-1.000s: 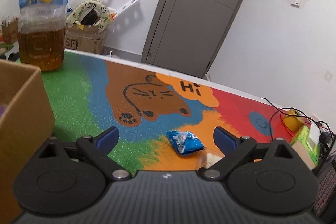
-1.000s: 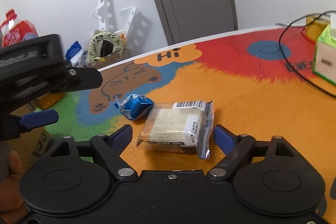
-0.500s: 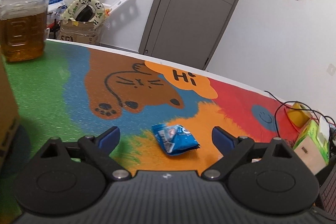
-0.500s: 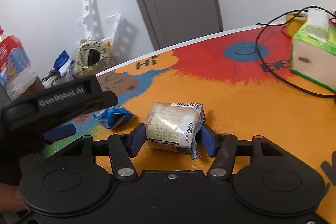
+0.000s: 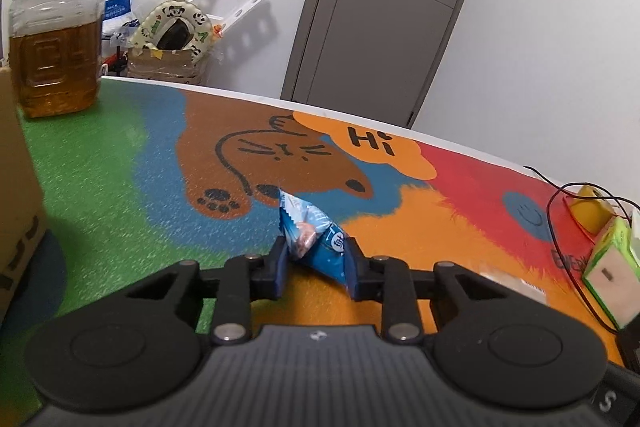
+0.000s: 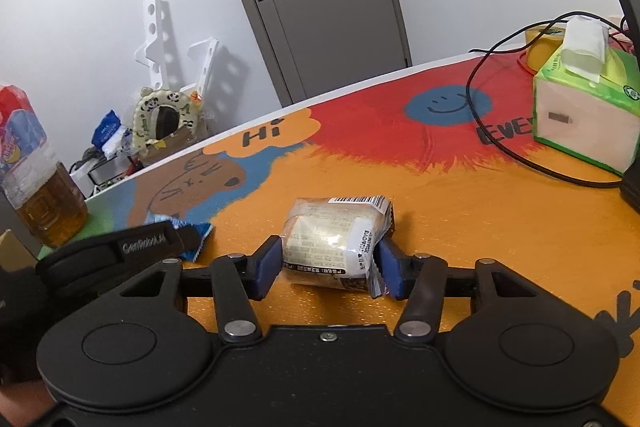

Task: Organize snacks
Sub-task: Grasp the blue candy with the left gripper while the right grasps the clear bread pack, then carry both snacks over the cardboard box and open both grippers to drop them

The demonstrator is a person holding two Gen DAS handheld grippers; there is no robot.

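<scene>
Left wrist view, going left to right: a cardboard box [image 5: 18, 195] at the edge, a bottle of amber tea [image 5: 54, 39] on the green part of the cartoon table mat [image 5: 120, 195], then the left gripper [image 5: 316, 263] clamped on a small blue snack packet [image 5: 316, 239] where blue meets orange, grey door [image 5: 384, 7] and white wall behind. Right wrist view has the right gripper [image 6: 328, 263], jaws just closing, pads pressing a clear-wrapped cake [image 6: 332, 243] on the orange patch, with a green tissue box [image 6: 584, 115] and black cable [image 6: 504, 143] far right.
</scene>
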